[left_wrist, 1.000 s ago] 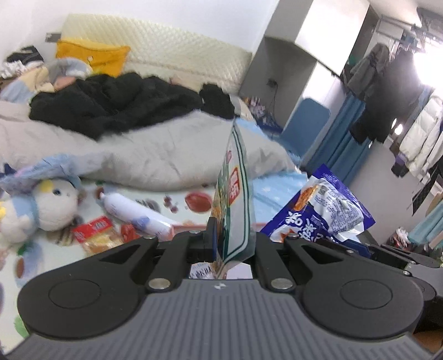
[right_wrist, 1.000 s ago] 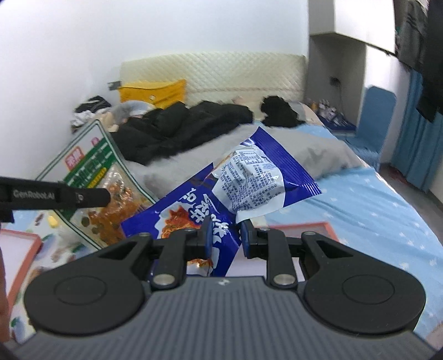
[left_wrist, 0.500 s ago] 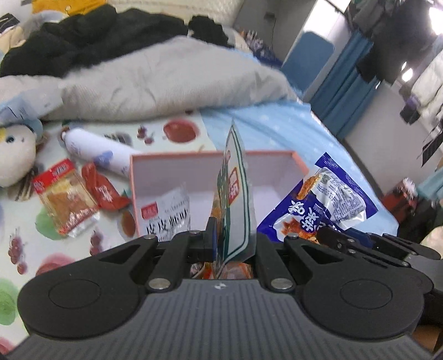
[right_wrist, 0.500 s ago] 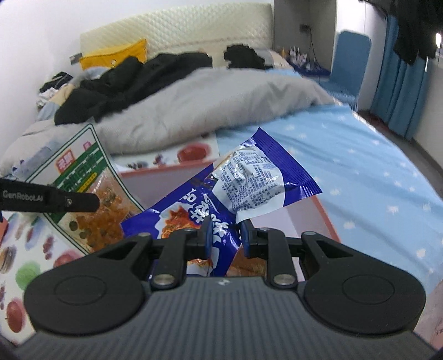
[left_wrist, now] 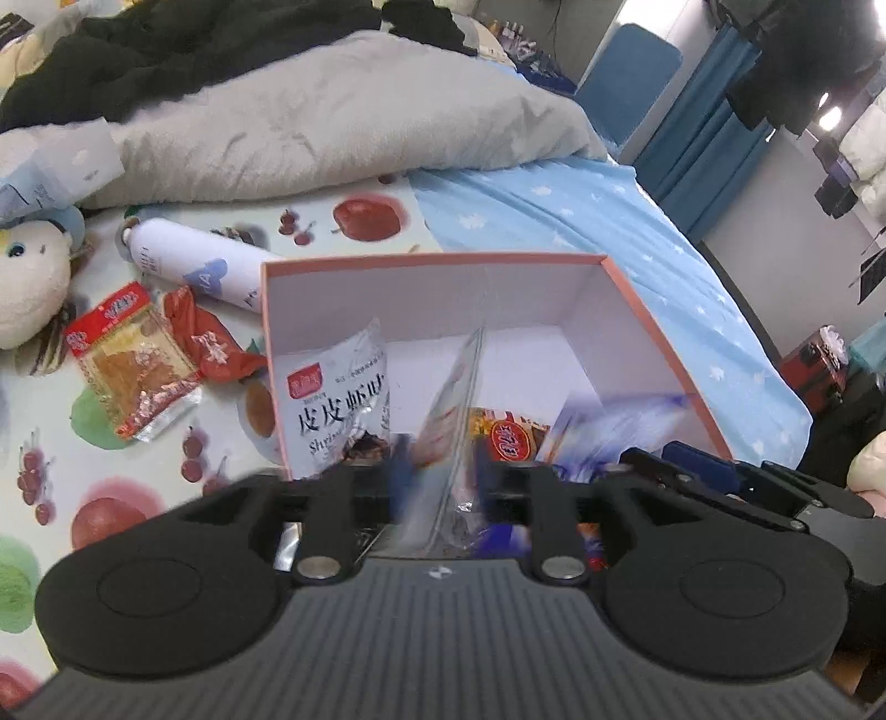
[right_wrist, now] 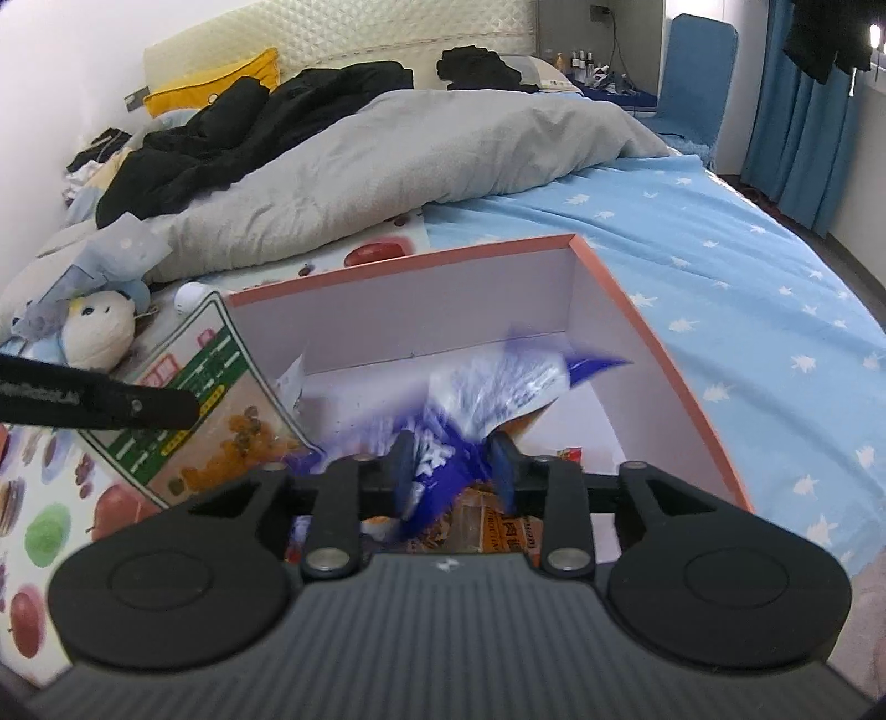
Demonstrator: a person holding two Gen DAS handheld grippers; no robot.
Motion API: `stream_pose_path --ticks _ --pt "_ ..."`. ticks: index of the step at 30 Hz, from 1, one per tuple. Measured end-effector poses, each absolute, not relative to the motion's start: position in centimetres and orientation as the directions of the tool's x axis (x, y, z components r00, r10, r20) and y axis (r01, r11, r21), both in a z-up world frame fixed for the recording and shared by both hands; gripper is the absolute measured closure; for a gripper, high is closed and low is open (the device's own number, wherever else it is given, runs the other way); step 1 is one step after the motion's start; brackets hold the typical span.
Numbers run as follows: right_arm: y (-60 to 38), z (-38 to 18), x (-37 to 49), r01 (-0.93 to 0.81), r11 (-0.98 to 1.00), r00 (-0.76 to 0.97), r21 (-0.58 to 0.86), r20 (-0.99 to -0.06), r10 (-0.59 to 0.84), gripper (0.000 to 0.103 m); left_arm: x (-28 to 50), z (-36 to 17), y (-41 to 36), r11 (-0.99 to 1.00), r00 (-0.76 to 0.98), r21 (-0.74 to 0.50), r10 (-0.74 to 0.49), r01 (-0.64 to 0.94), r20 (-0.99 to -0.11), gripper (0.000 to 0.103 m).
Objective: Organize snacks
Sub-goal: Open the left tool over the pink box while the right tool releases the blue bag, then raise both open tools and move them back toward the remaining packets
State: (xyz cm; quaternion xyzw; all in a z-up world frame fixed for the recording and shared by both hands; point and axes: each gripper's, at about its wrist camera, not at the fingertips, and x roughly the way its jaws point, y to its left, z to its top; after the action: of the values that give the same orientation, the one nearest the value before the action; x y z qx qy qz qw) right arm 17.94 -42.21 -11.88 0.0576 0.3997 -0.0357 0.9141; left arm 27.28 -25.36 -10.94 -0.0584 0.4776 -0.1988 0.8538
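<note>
Jaws of both grippers have just been opening above a pink-rimmed cardboard box (left_wrist: 659, 327) on the bed, each with a snack bag between its parted pads and neither pad pressing. Between the left gripper (left_wrist: 440, 487) jaws a green-labelled snack bag (left_wrist: 451, 410) stands edge-on and blurred; the right wrist view shows its printed face leaning at the box's left wall (right_wrist: 221, 399). Between the right gripper (right_wrist: 451, 471) jaws a blue-and-white snack bag (right_wrist: 498, 387) is smeared by motion, its upper end tilting ahead and right of them over the box floor.

Left of the left jaws, outside the box, lie a white cylindrical bottle (left_wrist: 188, 266), a red-edged clear snack pack (left_wrist: 133, 360) and a red wrapper (left_wrist: 207, 340) on a fruit-print sheet (left_wrist: 66, 471); a plush toy (left_wrist: 27, 288) sits farther left. Beyond the box a grey duvet (left_wrist: 332, 122) is heaped with black clothing (left_wrist: 166, 50), and a blue star-print sheet (right_wrist: 720, 277) stretches to the right.

Inside the box, a silver shrimp-snack bag (left_wrist: 338, 410) leans on the left wall, and orange-red packets (left_wrist: 509, 437) lie on the floor just ahead of the jaws.

Both grippers tilt steeply down, side by side, the right one's fingers (left_wrist: 720, 482) showing at the left view's right edge.
</note>
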Motion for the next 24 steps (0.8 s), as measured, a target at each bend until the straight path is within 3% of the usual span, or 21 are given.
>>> stream_pose_path --ticks 1,3,15,17,22,24 --pt "-42.2 -11.6 17.9 0.112 0.99 0.678 0.083 -0.735 -0.015 0.046 26.9 -10.5 -25.2 0.913 0.48 -0.286 -0.398 0.29 -0.782 0.052" --pt "-42.3 -10.9 17.4 0.117 0.99 0.691 0.083 -0.723 -0.021 0.032 26.3 -9.4 -24.8 0.914 0.501 -0.273 -0.395 0.301 -0.77 0.052" --pt "-40.7 -5.4 14.1 0.119 0.988 0.782 0.099 -0.623 -0.032 0.031 22.2 -2.1 -21.0 0.907 0.62 -0.26 -0.417 0.331 -0.664 0.035" --pt "-40.2 -4.4 13.6 0.109 0.989 0.797 0.098 -0.604 -0.028 0.031 21.5 -0.9 -20.2 0.907 0.641 -0.261 -0.418 0.33 -0.644 0.028" --pt "-38.6 -2.4 12.2 0.095 0.992 0.829 0.082 -0.558 -0.033 0.031 19.5 1.5 -18.0 0.912 0.685 -0.247 -0.408 0.326 -0.603 0.025" --pt "-38.0 -1.9 11.7 0.084 0.993 0.837 0.081 -0.546 -0.026 0.031 18.4 2.4 -16.9 0.919 0.71 -0.24 -0.393 0.312 -0.585 0.017"
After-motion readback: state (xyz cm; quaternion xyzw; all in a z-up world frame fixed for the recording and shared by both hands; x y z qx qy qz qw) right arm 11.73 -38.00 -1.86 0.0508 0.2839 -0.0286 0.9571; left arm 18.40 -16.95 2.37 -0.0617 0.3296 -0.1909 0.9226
